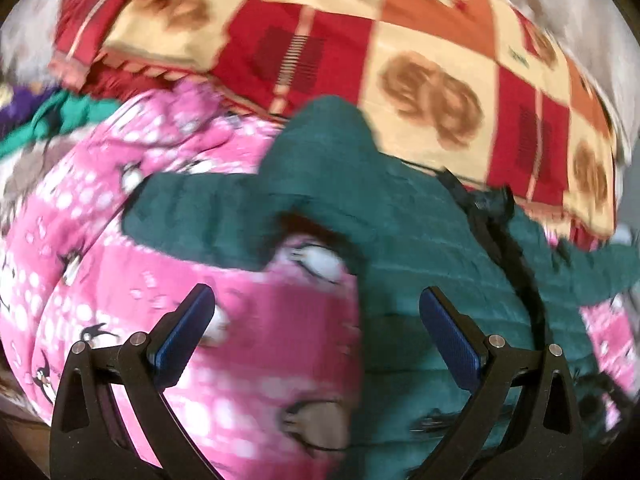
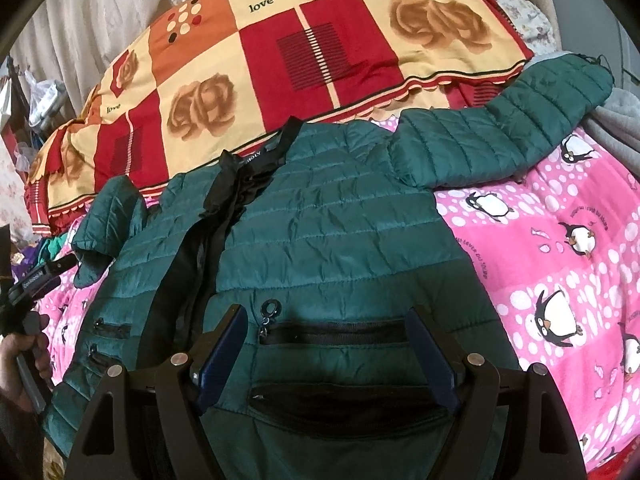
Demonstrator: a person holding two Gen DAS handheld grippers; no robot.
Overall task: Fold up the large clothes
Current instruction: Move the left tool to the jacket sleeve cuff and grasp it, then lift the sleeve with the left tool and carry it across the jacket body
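Jacket [image 2: 336, 240] spread flat on pink blanket [image 2: 560, 280]; both grippers, left [image 1: 316, 320] and right [image 2: 326, 344], jaws wide, empty, above its hem.

The quilted puffer jacket [image 2: 340, 220] is dark green, with black lining and collar trim [image 2: 224, 196] along its open front and black zipped pocket openings [image 2: 332, 334]. The fleece blanket [image 2: 560, 272] beneath it is banded in bright and pale pink, patterned with white dots and black-and-white penguins. The patchwork-print quilt [image 2: 280, 60] behind shows squares of red, orange and cream, with tan roses, dark striped blocks and the word "love". In the left wrist view the same dark green jacket [image 1: 400, 240] lies across the pink penguin blanket [image 1: 120, 240]. Both grippers have black frames and blue finger pads [image 2: 222, 360].
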